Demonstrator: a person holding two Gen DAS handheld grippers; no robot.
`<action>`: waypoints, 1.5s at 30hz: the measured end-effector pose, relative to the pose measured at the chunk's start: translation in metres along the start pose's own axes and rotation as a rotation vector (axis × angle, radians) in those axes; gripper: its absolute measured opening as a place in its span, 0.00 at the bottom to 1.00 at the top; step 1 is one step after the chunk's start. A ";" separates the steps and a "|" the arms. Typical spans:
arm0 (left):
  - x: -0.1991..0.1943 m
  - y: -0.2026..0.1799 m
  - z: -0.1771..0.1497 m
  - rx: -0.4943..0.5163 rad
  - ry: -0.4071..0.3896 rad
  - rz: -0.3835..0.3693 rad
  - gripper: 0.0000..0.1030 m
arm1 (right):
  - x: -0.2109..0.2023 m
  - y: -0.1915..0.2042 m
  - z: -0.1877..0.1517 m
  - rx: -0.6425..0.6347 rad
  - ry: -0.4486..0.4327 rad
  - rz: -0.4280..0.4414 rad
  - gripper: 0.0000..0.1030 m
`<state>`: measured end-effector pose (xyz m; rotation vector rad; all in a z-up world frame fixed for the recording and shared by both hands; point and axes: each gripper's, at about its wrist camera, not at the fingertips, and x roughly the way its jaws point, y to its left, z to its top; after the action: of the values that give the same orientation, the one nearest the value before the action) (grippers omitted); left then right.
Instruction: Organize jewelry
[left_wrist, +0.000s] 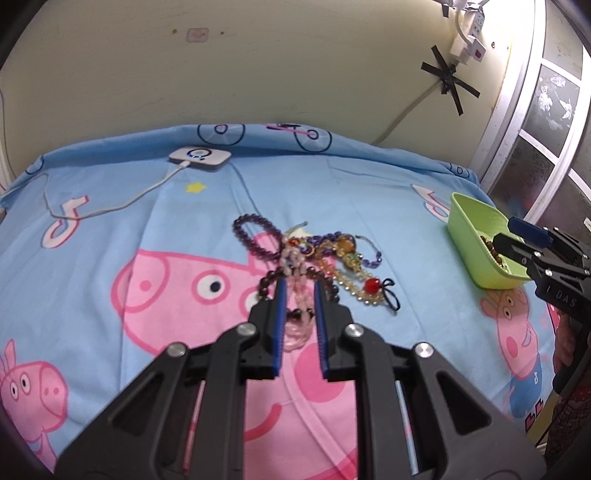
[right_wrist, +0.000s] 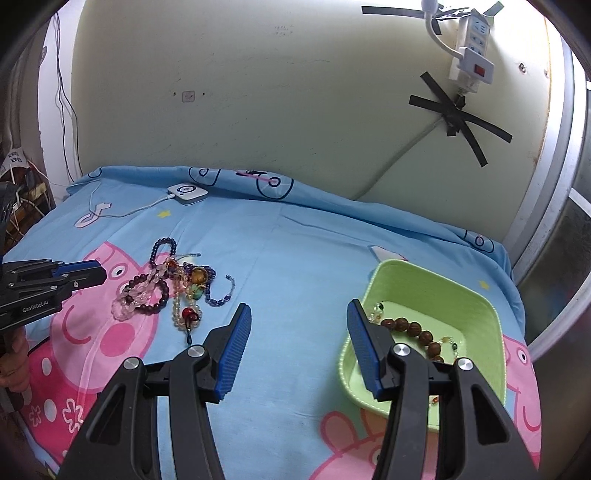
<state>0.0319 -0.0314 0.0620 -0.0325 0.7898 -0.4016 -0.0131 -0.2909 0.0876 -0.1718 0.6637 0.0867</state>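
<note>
blue cartoon-print bed sheet (right_wrist: 295, 258) covers the bed against a pale wall, and all the jewelry work happens on it. the left tool (left_wrist: 300, 286) has its jaws drawn narrow with nothing pinched; its tips hang over the near end of the jewelry pile (left_wrist: 314, 266), around a pale pink bracelet (left_wrist: 295, 332) and a dark beaded bracelet (right_wrist: 147, 295). the right tool (right_wrist: 299, 314) stands wide and holds nothing, hovering between the pile and the green tray (right_wrist: 480, 306), its right finger over the tray's near rim. one brown bead strand (right_wrist: 413, 330) already lies inside the tray, so the sorting has begun. most of it seems left: the purple bracelet (left_wrist: 255, 236), the yellow strand with the red bead (left_wrist: 371, 286) and the other tangled pieces lie on the sheet, well apart from the tray. a small white device (left_wrist: 199, 157) with its cable sits near the wall.
</note>
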 end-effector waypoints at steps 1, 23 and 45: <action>0.000 0.002 0.000 -0.002 0.001 0.002 0.13 | 0.001 0.001 0.000 -0.002 0.001 0.000 0.35; 0.001 0.025 -0.003 -0.030 0.009 0.024 0.13 | 0.013 0.005 0.004 -0.002 0.017 -0.007 0.35; 0.038 0.023 0.016 0.026 0.074 -0.098 0.31 | 0.102 0.041 0.018 0.116 0.192 0.465 0.08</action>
<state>0.0749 -0.0260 0.0426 -0.0324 0.8580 -0.5076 0.0721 -0.2447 0.0332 0.0901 0.8887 0.4822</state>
